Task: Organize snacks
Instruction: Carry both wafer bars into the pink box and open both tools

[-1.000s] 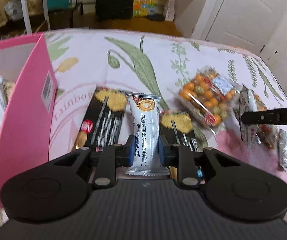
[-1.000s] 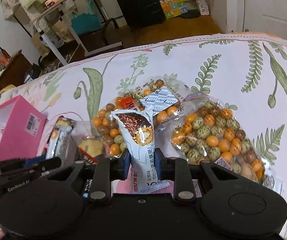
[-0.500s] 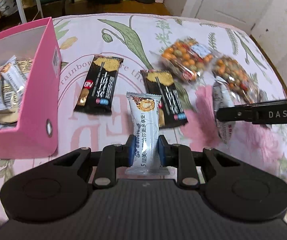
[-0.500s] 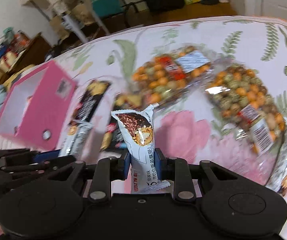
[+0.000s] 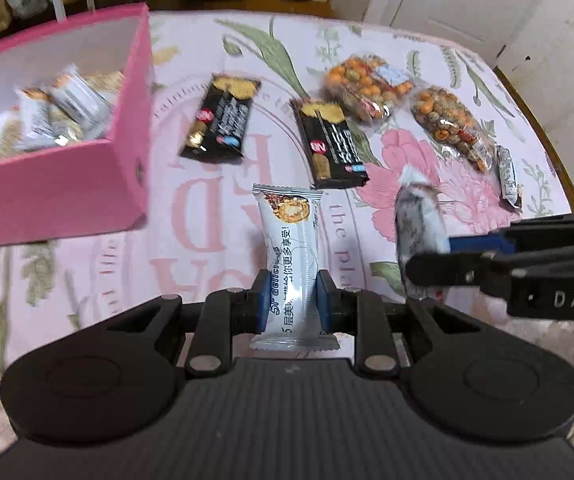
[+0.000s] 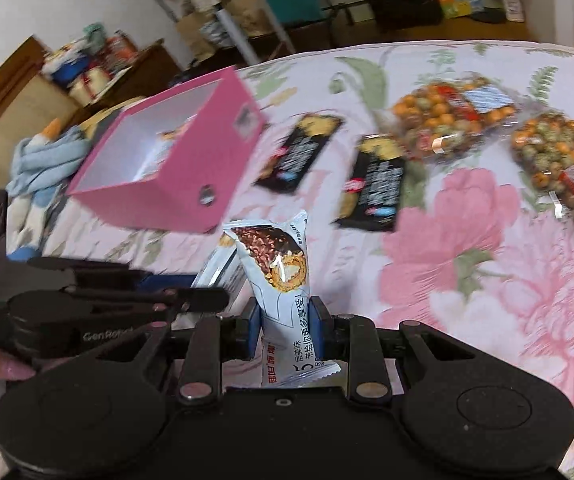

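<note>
Left tongs are pinching a white wafer bar by its lower half, blue pads pressing both sides, bar standing upright above the floral-cloth table. Right tongs are clamping a second white bar the same way, narrow gap, wrapper sticking up between the pads. In the left wrist view the right tongs are showing at the right edge, their bar just right of the left one, apart from it. Pink box is sitting on the table at left, open top, several white-wrapped bars lying inside. Two black packets are lying flat on the cloth beyond the tongs, side by side, not touching. Two clear bags of orange and green coated nuts are lying farther right, and a small dark packet is resting near the table edge.
</note>
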`<state>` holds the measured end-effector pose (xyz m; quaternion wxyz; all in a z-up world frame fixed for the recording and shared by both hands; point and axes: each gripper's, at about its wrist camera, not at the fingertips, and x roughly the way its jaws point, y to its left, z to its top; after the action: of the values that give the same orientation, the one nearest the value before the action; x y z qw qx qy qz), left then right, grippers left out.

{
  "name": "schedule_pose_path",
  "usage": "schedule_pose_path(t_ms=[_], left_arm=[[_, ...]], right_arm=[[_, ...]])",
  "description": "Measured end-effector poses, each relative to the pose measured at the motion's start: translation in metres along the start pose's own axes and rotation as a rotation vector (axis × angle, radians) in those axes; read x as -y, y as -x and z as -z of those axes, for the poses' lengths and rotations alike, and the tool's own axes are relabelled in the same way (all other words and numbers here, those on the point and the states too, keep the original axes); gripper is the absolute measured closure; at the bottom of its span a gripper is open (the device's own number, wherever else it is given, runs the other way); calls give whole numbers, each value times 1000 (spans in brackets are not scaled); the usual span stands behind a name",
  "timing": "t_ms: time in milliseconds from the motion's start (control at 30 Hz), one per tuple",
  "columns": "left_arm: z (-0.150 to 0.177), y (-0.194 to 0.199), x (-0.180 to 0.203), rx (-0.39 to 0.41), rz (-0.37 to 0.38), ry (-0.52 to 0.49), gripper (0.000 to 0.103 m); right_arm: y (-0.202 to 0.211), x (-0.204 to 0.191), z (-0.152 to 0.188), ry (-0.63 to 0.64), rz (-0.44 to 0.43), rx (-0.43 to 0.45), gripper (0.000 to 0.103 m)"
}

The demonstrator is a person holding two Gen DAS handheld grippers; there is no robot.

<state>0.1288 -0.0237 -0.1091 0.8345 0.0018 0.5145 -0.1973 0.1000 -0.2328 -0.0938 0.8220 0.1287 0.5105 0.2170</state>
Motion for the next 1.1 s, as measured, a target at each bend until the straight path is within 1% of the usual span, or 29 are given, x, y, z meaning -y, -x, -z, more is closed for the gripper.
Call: schedule_pose_path(t_ms=[133,267,400,467,567,633,733,833,967,1100], left_arm=[[11,25,-6,43,-31,-11,80],[10,51,-20,97,-51,1,80],[3,79,-39,178,-64,33,80],[-2,88,-49,211,-72,49,80],[-16,91,-69,229,-97,76,80],[-24,93,-81,254,-118,96,80],[-37,96,-108,286,-140,154,80],[-49,98,-138,326,-193,208,80],[-63,92,-180,337,-244,277,80],[-76,76,-217,308,-336,306,80]], right_arm=[[4,-27,1,53,-16,-20,74],[7,-55,-9,100,-51,-18,74],[2,-84,-25,176,-77,7,73],[-7,-94,-34,185,-83,30,73],[-24,-105,-52,171,-105,49,74],[-33,-116,-65,176,-107,65,74],[-43,-132,-86,187,-115,85,74],[-57,-150,-110,219,-109,100,74],[-87,-167,-139,234,-104,82,74],[-128,-181,-157,239,-103,25,74]])
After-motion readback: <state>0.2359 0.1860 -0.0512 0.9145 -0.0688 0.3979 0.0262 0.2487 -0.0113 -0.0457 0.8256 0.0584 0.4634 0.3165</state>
